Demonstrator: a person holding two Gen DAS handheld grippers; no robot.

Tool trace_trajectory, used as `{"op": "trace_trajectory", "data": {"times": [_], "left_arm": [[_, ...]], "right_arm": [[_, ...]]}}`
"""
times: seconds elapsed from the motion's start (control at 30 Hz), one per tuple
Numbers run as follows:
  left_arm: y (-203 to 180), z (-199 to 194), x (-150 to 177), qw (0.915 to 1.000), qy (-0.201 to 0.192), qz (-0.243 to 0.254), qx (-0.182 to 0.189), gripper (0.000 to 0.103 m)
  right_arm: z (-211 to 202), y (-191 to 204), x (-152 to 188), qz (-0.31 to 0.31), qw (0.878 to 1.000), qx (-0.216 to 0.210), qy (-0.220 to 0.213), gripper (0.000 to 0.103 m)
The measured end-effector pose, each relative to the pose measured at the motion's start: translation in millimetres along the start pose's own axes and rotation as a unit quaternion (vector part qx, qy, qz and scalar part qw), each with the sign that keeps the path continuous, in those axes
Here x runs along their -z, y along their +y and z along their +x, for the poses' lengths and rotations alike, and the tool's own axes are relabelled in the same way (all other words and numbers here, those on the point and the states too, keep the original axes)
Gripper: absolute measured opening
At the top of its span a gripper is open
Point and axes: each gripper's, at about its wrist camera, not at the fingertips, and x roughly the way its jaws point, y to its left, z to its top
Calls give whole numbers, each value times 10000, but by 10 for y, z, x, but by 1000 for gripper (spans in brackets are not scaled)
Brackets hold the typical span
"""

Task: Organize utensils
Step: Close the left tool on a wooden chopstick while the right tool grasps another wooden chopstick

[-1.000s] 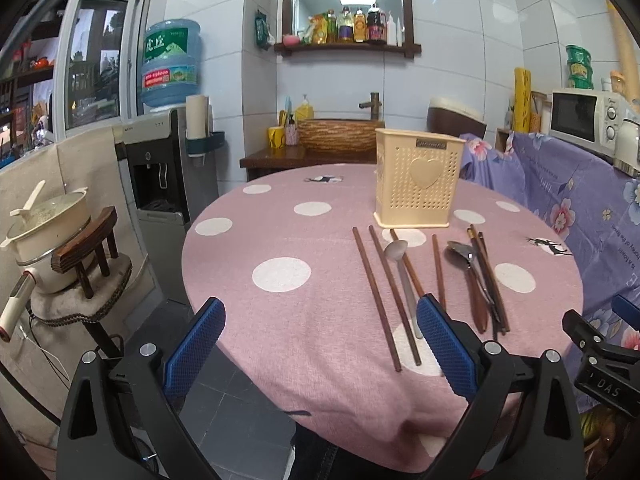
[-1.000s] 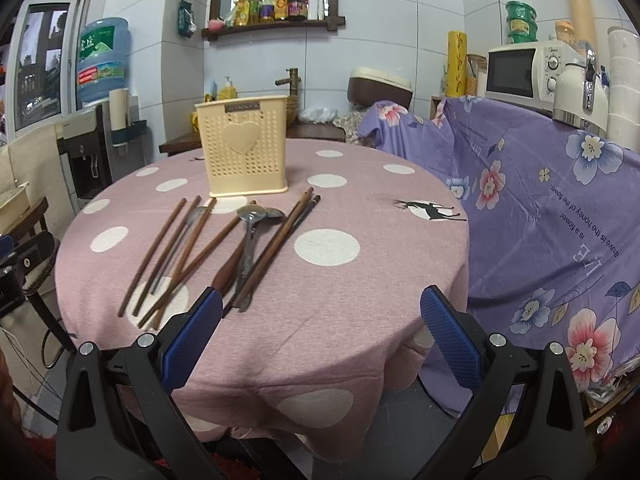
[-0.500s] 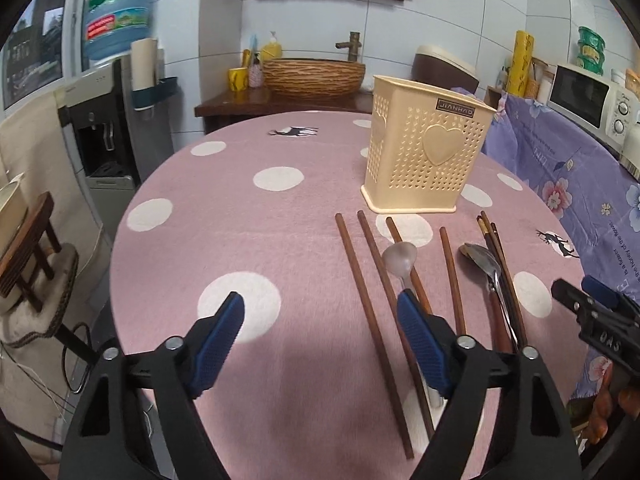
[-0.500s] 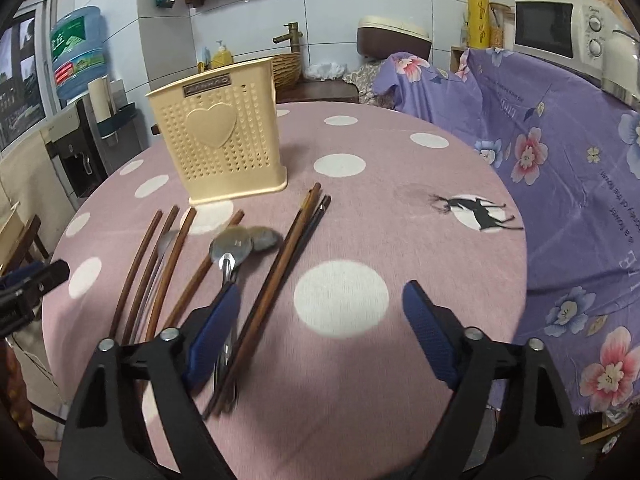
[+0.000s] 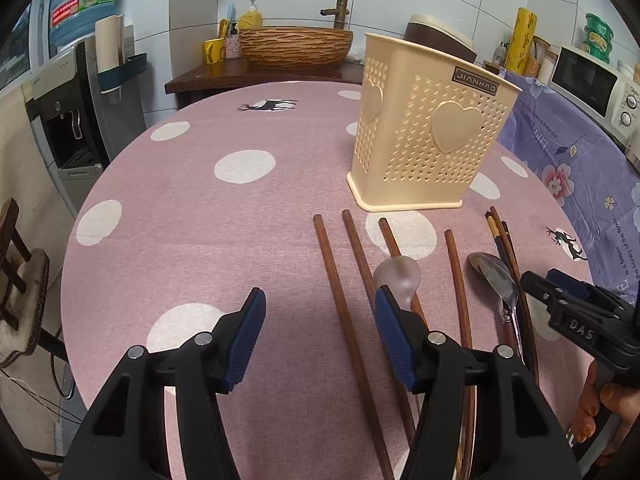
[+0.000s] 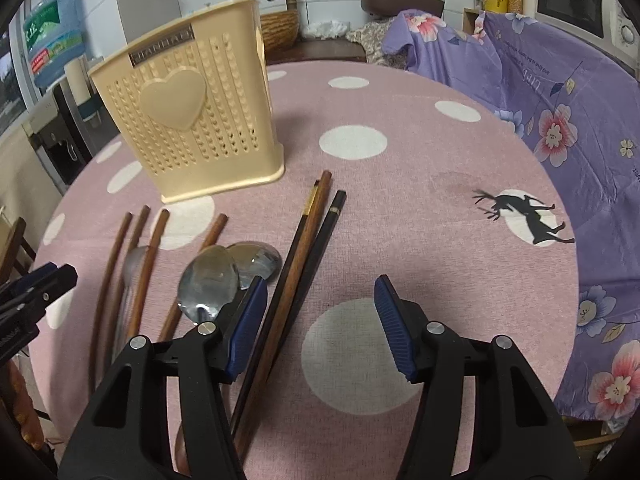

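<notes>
On the round table with the pink dotted cloth (image 5: 208, 232), the utensils lie side by side in front of the cream perforated holder (image 5: 432, 132), their long axes running from the near edge toward it, roughly six to twelve o'clock in the left wrist view.

From the left: four brown chopsticks (image 5: 340, 300), fanned slightly, far tips pointing at the holder's base. A pale spoon (image 5: 398, 274) lies among them, bowl toward the holder. Next, a metal spoon (image 5: 494, 272), bowl likewise at the far end. Furthest right, a dark chopstick bundle (image 6: 308, 248) leans toward one o'clock in the right wrist view.

Left gripper (image 5: 320, 336): jaws about half spread, have just been closing; the leftmost chopstick lies below the gap; contact cannot be told.

Right gripper (image 6: 320, 328): jaws about half spread, have just been closing, holding nothing; the dark bundle passes just inside its left finger.
</notes>
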Motion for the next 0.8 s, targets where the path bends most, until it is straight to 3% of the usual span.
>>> {"op": "trace_trajectory", "data": {"times": [0.17,0.37,0.8], "left_arm": [[19,68,23,9999,94,45,-71,57],[85,99,-2,9998,115,37,-165,57],[80,239,-155,9996,253,-146,-2,53]], "right_arm": [[-6,-172,-21,35,9996,272,-21,54],[2,-477,-69,389,9989,240,63,51],[52,-497,-139,471,9980,411,-1,49]]}}
